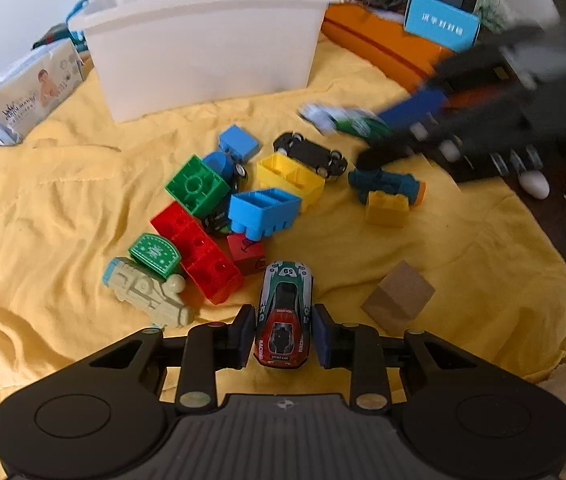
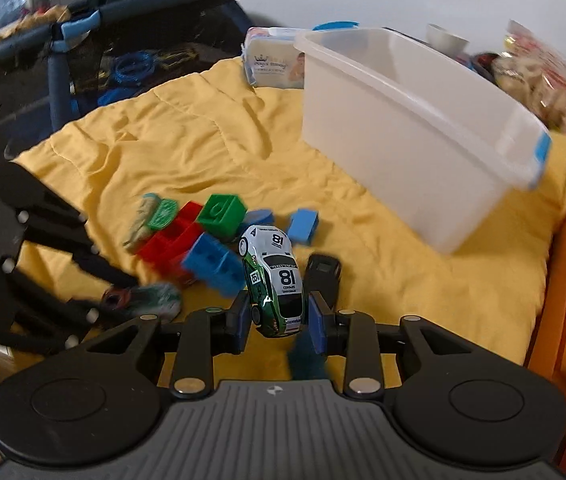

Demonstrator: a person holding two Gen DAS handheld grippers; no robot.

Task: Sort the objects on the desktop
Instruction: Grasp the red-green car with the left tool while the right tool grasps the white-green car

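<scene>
My left gripper (image 1: 283,334) is shut on a red and green toy race car numbered 59 (image 1: 284,314), close over the yellow cloth. My right gripper (image 2: 279,320) is shut on a white and green toy car numbered 18 (image 2: 273,276) and holds it above the cloth; it shows blurred in the left wrist view (image 1: 347,120). A pile of plastic bricks lies between them: red (image 1: 197,252), green (image 1: 197,184), blue (image 1: 265,212), yellow (image 1: 289,176). A black toy car (image 1: 311,154) lies upside down. A white plastic bin (image 1: 203,40) stands behind the pile.
A cream toy vehicle (image 1: 149,294), a brown block (image 1: 399,298), a yellow brick (image 1: 387,206) and a teal toy (image 1: 387,184) lie on the cloth. A wipes pack (image 1: 27,92) lies at left. An orange case (image 1: 383,46) and clutter sit at right.
</scene>
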